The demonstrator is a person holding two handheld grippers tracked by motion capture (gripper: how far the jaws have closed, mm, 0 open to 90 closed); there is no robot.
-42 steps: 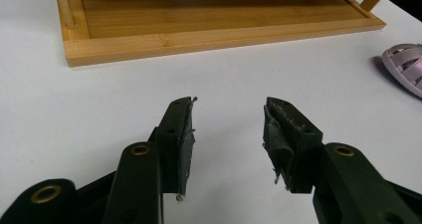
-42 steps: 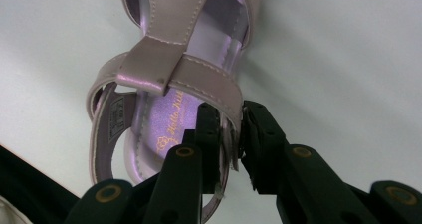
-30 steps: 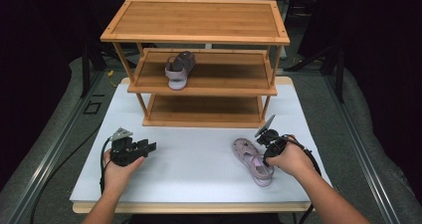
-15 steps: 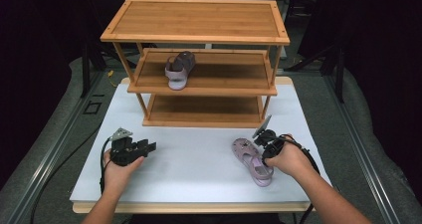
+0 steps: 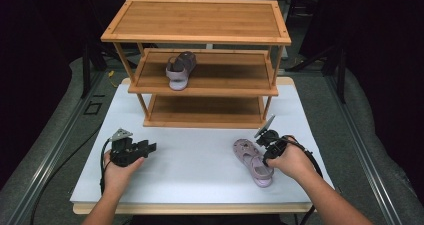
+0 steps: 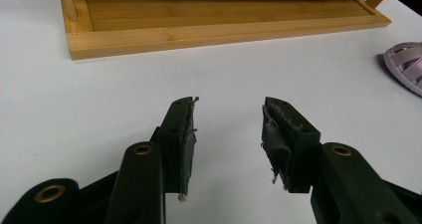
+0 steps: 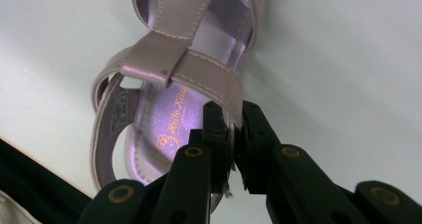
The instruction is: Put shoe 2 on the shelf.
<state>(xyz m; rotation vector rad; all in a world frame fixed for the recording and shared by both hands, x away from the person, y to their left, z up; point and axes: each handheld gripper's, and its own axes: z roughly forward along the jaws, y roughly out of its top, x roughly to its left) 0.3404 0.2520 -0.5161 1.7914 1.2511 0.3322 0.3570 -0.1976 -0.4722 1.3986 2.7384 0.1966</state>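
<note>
Right gripper (image 7: 230,115): jaws clamped on the ankle strap of the lilac plastic child's sandal (image 7: 184,84) lying on the white table (image 5: 200,160). Left gripper (image 6: 228,119): jaws apart, nothing between them; three-tier bamboo shoe rack (image 6: 199,15) ahead of it.

The near sandal (image 5: 253,162) is shimmery lilac with gold lettering on its insole. The rack (image 5: 200,19) is honey-coloured wood; the table (image 5: 200,160) is plain white.

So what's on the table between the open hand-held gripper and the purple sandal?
Nothing: the high view shows bare white table between the left hand-held gripper and the sandal.

High overhead view, two close tool-mounted views
</note>
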